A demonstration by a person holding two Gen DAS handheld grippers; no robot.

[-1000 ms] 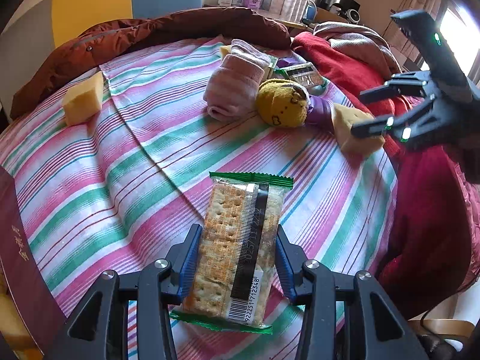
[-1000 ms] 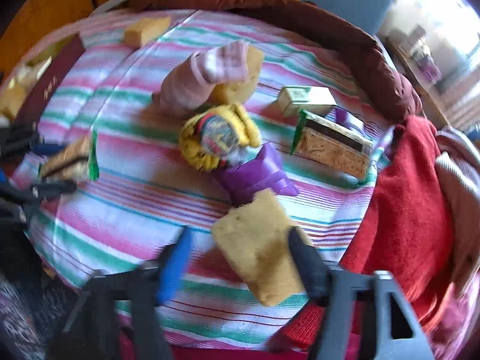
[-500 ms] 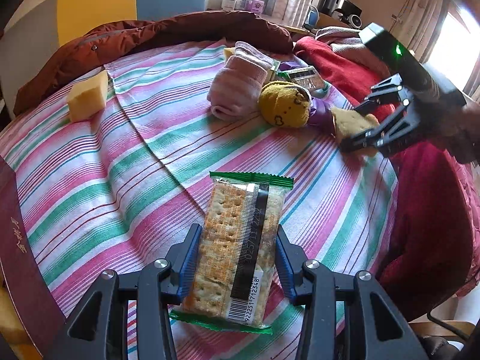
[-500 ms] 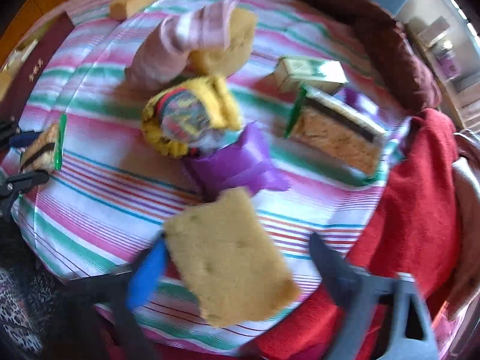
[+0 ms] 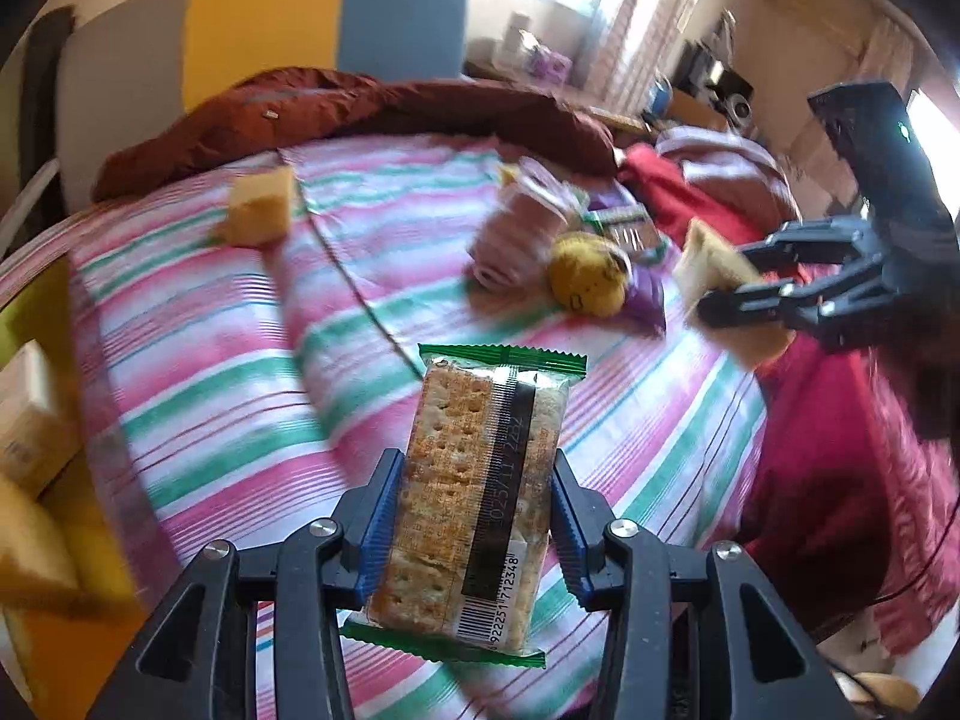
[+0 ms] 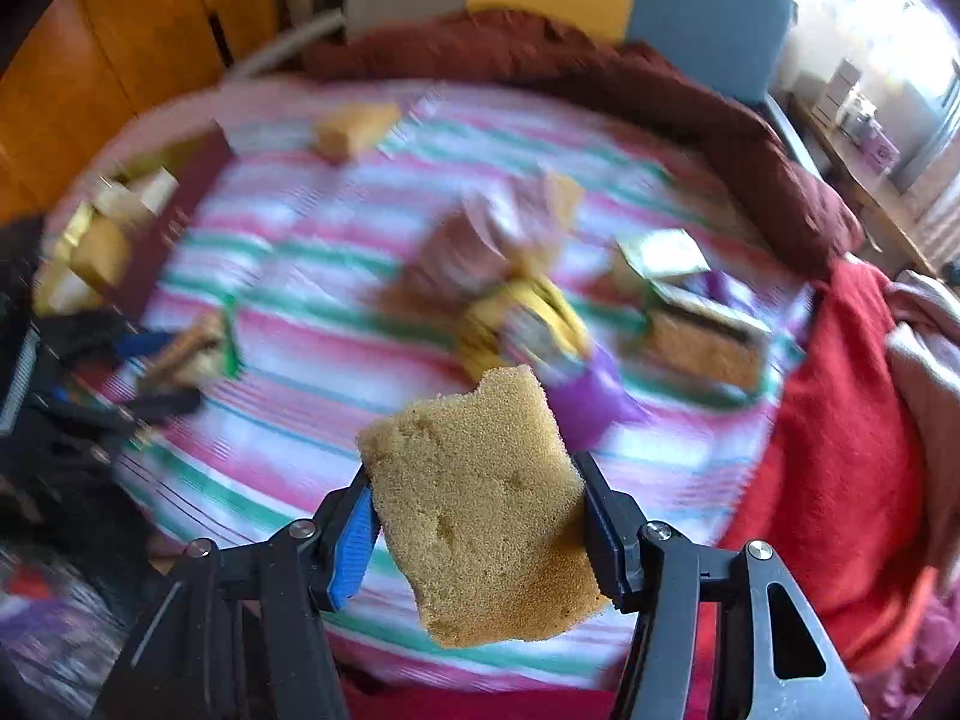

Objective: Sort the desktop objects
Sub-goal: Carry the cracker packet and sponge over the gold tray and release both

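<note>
Left gripper point(image 5: 474, 531) clamps a cracker pack point(image 5: 480, 504) by its long sides, lifted clear of the striped cloth point(image 5: 228, 372). Right gripper point(image 6: 474, 531), jaws just closed in, pinches a yellow sponge point(image 6: 480, 516) above the cloth's near edge; yellow plush toy point(image 6: 522, 324) and second cracker pack point(image 6: 702, 342) lie beyond.

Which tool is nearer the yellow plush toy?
Right. The right tool, shut on a sponge, hangs just beside the plush toy; the left tool, gripping the cracker pack, is farther off.
</note>
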